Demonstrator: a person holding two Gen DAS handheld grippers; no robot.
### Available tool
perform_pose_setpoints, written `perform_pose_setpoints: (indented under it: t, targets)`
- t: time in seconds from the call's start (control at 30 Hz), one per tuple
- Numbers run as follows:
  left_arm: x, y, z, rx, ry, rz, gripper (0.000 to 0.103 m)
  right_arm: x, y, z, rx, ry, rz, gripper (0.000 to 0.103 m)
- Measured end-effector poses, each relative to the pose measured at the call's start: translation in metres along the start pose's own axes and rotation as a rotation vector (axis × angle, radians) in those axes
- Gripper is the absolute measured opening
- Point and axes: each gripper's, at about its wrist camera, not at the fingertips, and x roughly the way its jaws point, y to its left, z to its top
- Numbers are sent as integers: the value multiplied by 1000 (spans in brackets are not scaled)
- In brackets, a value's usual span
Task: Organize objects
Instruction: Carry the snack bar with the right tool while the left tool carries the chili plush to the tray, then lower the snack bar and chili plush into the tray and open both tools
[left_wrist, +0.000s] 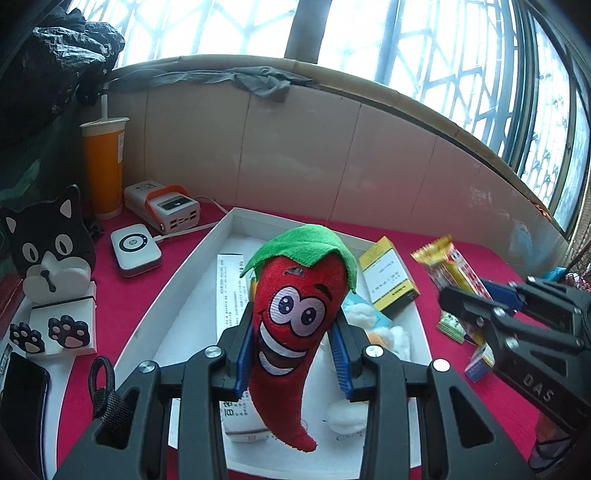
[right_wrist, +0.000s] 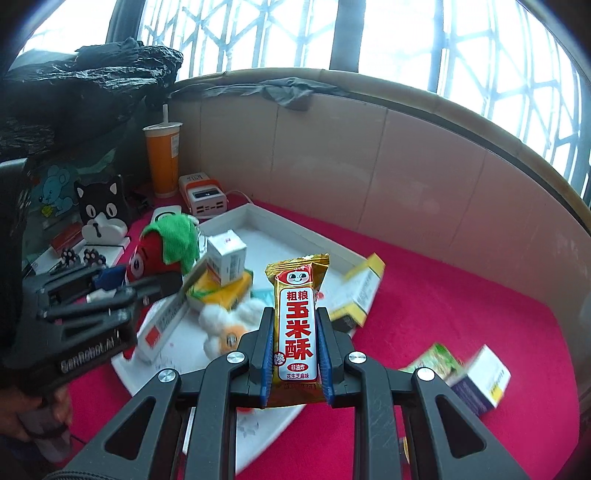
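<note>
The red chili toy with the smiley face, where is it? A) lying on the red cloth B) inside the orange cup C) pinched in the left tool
C: the left tool is shut on the chili toy, holding it above the white tray.

Red plush chili (left_wrist: 291, 325) and gold snack bar (right_wrist: 297, 328), upright above white tray (left_wrist: 207, 251)

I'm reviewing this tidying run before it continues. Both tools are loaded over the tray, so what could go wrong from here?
1. The white tray is already crowded with boxes and a plush toy; dropping the chili toy may topple the small white box.
2. The yellow box straddles the tray rim and could be knocked off.
3. The left hand-held gripper and right hand-held gripper, holding the snack bar, may collide.
</note>
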Motion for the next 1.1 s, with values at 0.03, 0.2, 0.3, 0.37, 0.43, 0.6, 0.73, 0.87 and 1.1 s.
perform_pose_setpoints:
  t: [0.03, 0.2, 0.3, 0.37, 0.43, 0.6, 0.73, 0.87, 1.1]
  targets:
    - [1, 0, 0, 2, 0, 7, 35, 4, 1, 3, -4, 1, -1, 22]
    - [5, 4, 1, 8, -7, 33, 36, 30, 7, 14, -22, 19, -7, 22]
    - [8, 5, 3, 13, -12, 49, 36, 45, 8, 15, -19, 35, -8, 22]
    - [9, 6, 4, 18, -16, 57, 36, 53, 8, 16, -15, 43, -8, 22]
    - [10, 5, 5, 20, -17, 62, 37, 60, 8, 18, -8, 47, -12, 22]
    - [11, 6, 5, 16, -20, 61, 48, 67, 8, 19, 4, 50, -7, 25]
    - [5, 5, 8, 14, -45, 98, 70, 64, 5, 16, 18, 48, -7, 44]
    - [-8, 8, 13, -10, -98, 182, 96, 54, -5, 13, 61, 36, -12, 70]
    - [-25, 12, 20, -61, -134, 236, 96, 19, -11, 7, 55, -26, -25, 86]
